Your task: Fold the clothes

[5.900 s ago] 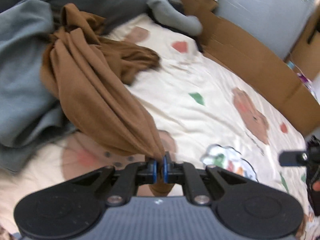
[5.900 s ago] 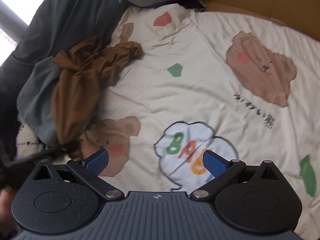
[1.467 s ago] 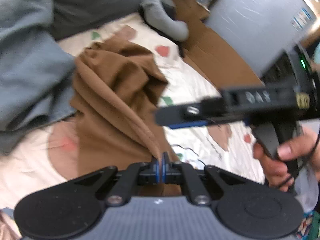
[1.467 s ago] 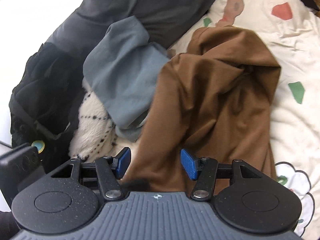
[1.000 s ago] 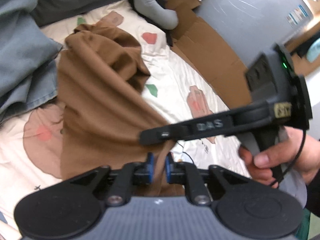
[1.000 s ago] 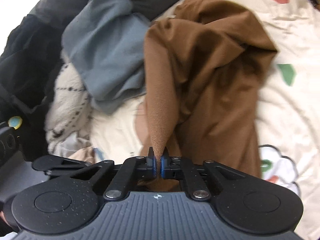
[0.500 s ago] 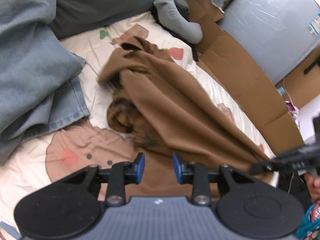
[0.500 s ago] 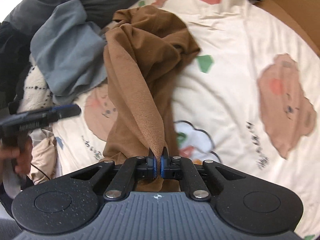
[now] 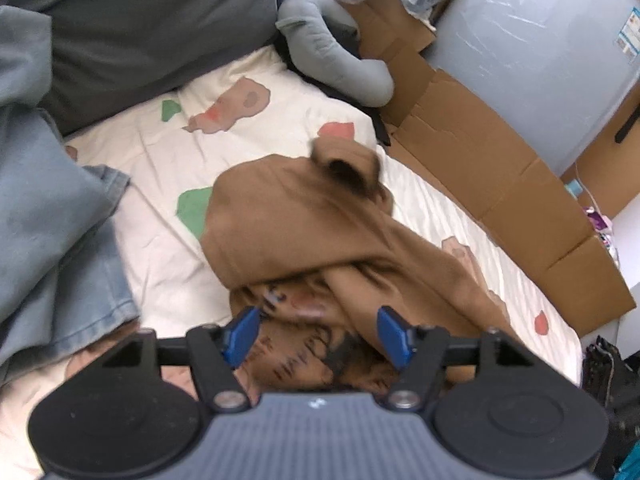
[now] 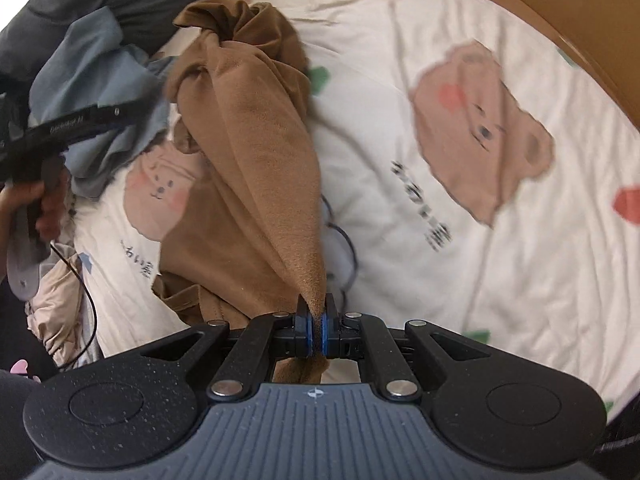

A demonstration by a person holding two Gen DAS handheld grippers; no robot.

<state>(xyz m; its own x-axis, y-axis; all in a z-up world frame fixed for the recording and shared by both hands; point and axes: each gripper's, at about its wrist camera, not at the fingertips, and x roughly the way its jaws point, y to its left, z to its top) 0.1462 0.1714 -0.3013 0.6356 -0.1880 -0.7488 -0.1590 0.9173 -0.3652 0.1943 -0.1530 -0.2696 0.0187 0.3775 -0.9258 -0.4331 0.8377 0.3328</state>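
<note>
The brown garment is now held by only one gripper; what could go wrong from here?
1. The right gripper pinches only a narrow tip of the brown garment, so the cloth may slip out.
2. The left gripper has just been opening and grips nothing; the garment lies bunched and twisted, so a fold could trap wrinkles.
3. The grey-blue clothes lie close and might get dragged along.

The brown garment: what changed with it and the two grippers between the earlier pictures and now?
The left gripper let go of the brown garment; its jaws have just been opening, nothing pinched between them. The right gripper closed on a fold and pulled the garment out from the clothes pile across the bear-print sheet. The pile stayed.
</note>
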